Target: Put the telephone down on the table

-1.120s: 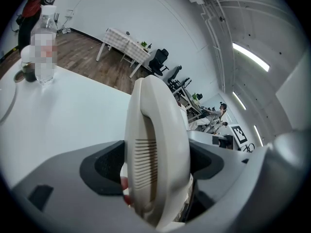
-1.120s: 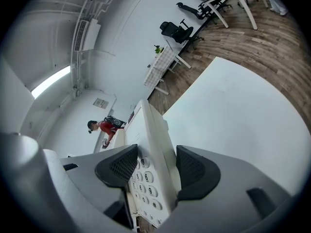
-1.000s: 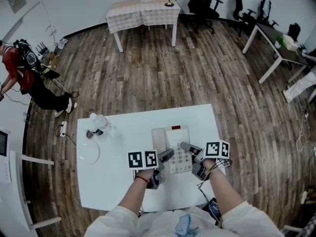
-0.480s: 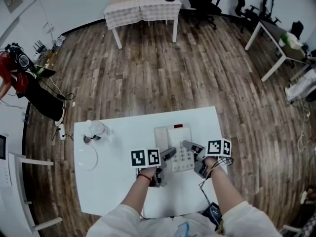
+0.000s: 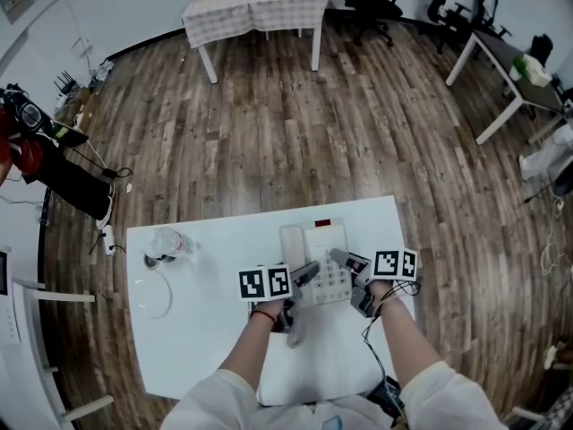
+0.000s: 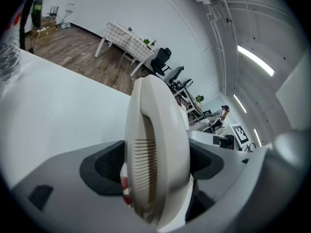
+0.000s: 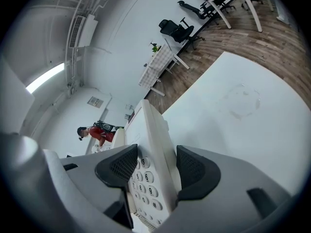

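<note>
Lowered a little since a sec ago, phone (image 5: 315, 256) & both grippers sit nearer the white table (image 5: 206, 330). Wood-floor room: cloth-covered table (image 5: 255, 7) at back, office chairs (image 5: 372, 3) top right, bottle (image 5: 168, 243) on white table's left. Left gripper (image 5: 303, 276) clamps the handset (image 6: 156, 144) side, right gripper (image 5: 341, 260) the keypad (image 7: 146, 178) edge. Phone spans btwn them, right of centre. Contact w/ table: can't tell.

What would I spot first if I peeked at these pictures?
The cream push-button telephone stands out, gripped on both sides by the left gripper and right gripper, at the middle of the white square table. Farther off, a table with a checked cloth stands on the brown wood floor.
</note>
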Action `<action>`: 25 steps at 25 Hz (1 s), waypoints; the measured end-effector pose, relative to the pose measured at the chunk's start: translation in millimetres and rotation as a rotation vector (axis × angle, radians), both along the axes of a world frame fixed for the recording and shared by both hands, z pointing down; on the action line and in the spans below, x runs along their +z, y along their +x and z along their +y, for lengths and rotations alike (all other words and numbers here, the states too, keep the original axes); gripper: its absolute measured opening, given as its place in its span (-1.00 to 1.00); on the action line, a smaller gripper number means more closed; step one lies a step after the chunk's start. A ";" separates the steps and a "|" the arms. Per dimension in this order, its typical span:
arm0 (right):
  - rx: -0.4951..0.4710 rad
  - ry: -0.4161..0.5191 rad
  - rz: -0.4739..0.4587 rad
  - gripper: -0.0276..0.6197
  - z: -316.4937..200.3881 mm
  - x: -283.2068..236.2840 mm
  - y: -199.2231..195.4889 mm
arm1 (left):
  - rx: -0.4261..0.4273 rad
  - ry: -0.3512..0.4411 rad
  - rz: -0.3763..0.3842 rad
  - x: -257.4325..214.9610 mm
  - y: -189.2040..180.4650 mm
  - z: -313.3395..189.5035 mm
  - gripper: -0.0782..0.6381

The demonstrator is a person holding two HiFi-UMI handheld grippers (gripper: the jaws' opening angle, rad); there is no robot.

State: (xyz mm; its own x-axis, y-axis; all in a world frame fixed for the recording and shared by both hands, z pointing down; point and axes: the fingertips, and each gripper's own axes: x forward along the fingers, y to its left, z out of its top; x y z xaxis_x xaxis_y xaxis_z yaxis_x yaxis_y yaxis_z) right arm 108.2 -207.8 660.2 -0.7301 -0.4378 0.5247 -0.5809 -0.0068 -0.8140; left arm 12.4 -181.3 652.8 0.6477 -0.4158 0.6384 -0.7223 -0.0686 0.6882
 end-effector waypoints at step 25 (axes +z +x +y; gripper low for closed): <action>0.013 -0.029 -0.013 -0.11 -30.2 43.8 7.8 | 0.009 -0.020 -0.004 42.2 6.5 -31.7 0.29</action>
State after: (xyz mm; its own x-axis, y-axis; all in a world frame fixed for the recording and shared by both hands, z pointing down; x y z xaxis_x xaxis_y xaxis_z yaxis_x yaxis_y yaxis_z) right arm 116.0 -237.9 704.0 -0.7312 -0.4321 0.5279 -0.5702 -0.0377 -0.8206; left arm 18.9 -213.0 694.9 0.6488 -0.3972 0.6491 -0.7243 -0.0608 0.6868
